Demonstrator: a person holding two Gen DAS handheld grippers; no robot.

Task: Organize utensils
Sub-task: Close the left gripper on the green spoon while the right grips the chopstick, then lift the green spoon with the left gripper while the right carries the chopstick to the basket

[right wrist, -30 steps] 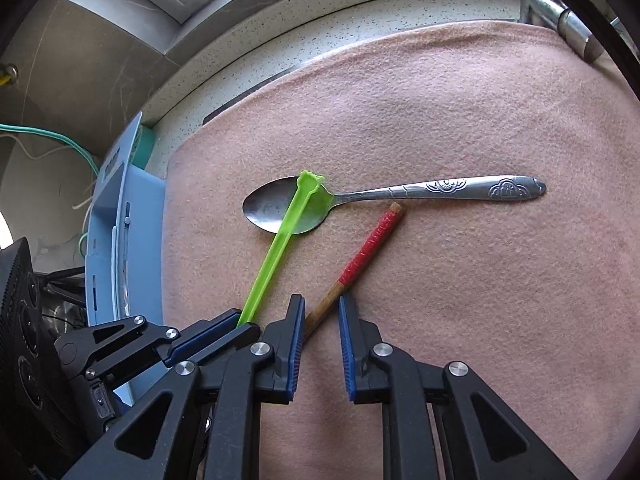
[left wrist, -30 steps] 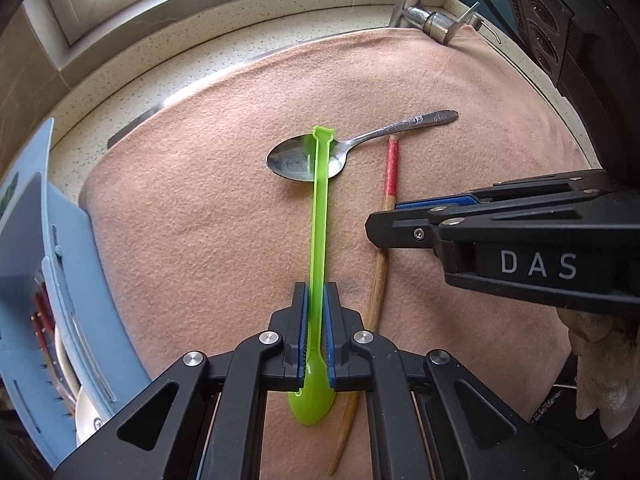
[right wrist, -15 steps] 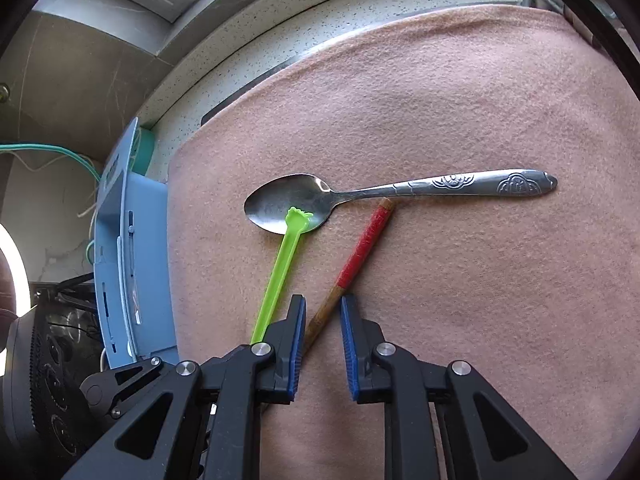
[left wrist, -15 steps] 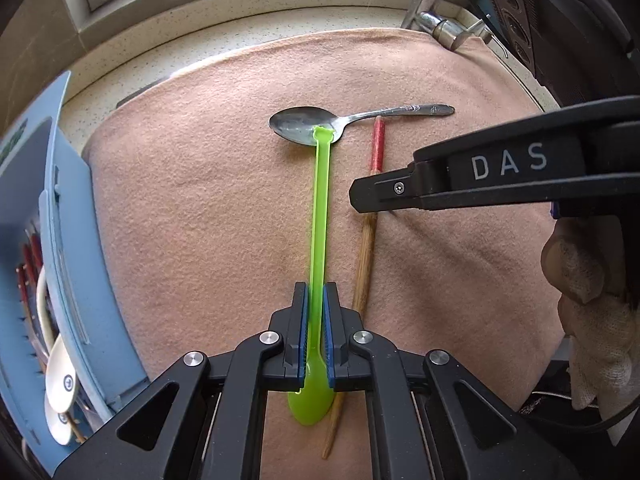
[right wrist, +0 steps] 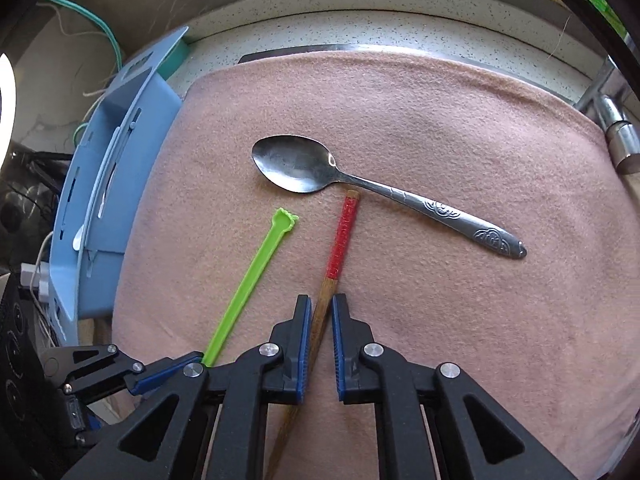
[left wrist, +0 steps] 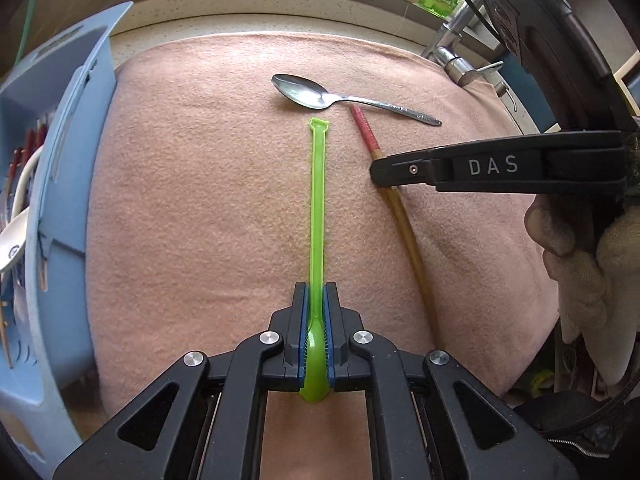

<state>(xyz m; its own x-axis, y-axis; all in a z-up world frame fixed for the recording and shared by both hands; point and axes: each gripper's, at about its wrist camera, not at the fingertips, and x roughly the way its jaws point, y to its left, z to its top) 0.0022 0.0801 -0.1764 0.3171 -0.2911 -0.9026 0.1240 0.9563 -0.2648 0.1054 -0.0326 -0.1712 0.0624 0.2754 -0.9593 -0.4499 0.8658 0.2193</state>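
Note:
My left gripper (left wrist: 316, 286) is shut on the bowl end of a green plastic spoon (left wrist: 318, 200), whose handle points away over the pink towel (left wrist: 200, 160). From the right wrist view the green spoon (right wrist: 256, 268) runs down into the left gripper's fingers (right wrist: 168, 368). A wooden chopstick (right wrist: 342, 236) with a red band lies on the towel, its shaft between the jaws of my right gripper (right wrist: 320, 300). Those jaws are closing, with a slight gap still beside the stick. A metal spoon (right wrist: 296, 164) lies just beyond both, touching neither.
A blue utensil rack (left wrist: 60, 160) holding a white spoon and chopsticks stands at the towel's left edge. A chrome tap (left wrist: 452, 60) rises at the far right by the speckled counter. A gloved hand (left wrist: 580, 264) holds the right gripper.
The left gripper drew the green spoon back off the metal spoon's bowl. Both views rolled. The right jaws narrowed around the chopstick.

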